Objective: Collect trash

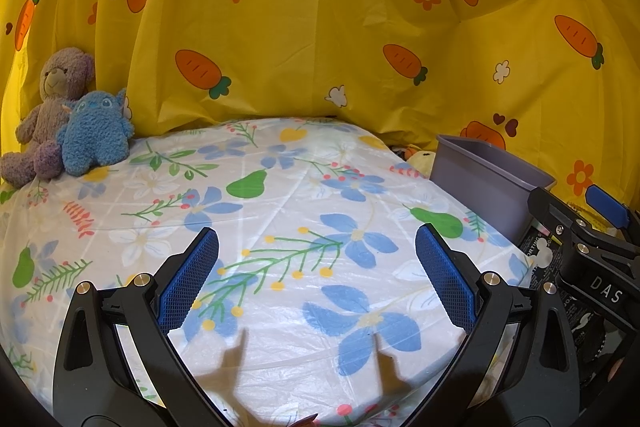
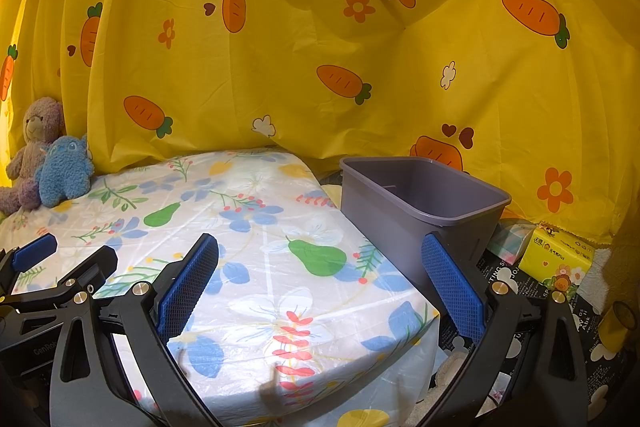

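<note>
A grey plastic bin (image 2: 420, 211) stands just off the table's right edge; it also shows in the left wrist view (image 1: 488, 183). My left gripper (image 1: 318, 275) is open and empty above the floral tablecloth (image 1: 280, 211). My right gripper (image 2: 320, 283) is open and empty over the table's front right corner, with its right finger in front of the bin. The right gripper shows at the right edge of the left wrist view (image 1: 592, 251). The left gripper shows at the left edge of the right wrist view (image 2: 52, 275). No trash shows on the table.
A purple teddy bear (image 1: 48, 115) and a blue plush toy (image 1: 96, 139) sit at the table's far left corner. A yellow carrot-print curtain (image 1: 320, 27) hangs behind. A yellow tissue pack (image 2: 560, 259) and a yellow cup (image 2: 616, 327) lie on a black printed surface right of the bin.
</note>
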Available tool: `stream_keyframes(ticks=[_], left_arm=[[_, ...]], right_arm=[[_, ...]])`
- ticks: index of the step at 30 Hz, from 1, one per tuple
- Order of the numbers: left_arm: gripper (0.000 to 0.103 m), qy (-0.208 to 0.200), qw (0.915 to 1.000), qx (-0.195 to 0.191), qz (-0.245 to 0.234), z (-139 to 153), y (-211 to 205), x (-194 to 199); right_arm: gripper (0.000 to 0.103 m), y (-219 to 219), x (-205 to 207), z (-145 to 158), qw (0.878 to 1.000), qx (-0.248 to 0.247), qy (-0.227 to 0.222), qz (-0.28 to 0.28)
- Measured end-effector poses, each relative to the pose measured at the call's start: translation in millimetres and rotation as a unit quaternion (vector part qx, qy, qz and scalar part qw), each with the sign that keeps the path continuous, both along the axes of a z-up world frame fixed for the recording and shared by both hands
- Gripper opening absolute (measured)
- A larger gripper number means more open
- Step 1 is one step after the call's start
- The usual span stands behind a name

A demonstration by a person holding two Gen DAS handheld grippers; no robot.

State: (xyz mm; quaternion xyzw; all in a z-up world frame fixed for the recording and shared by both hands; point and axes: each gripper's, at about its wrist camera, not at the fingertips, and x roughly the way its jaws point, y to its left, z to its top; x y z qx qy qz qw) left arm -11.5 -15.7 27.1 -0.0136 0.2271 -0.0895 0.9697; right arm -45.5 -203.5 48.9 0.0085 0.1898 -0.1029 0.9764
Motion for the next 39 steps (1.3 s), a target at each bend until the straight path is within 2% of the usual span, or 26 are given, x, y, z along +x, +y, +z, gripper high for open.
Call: stream_keyframes(ticks=[39], left_arm=[[0.097,-0.003,1.0000,-0.001,0.001,1.6,1.6,-3.1]], right_arm=[[0.098,1.0,0.6,0.5,1.000,0.001,-0.001,0.001]])
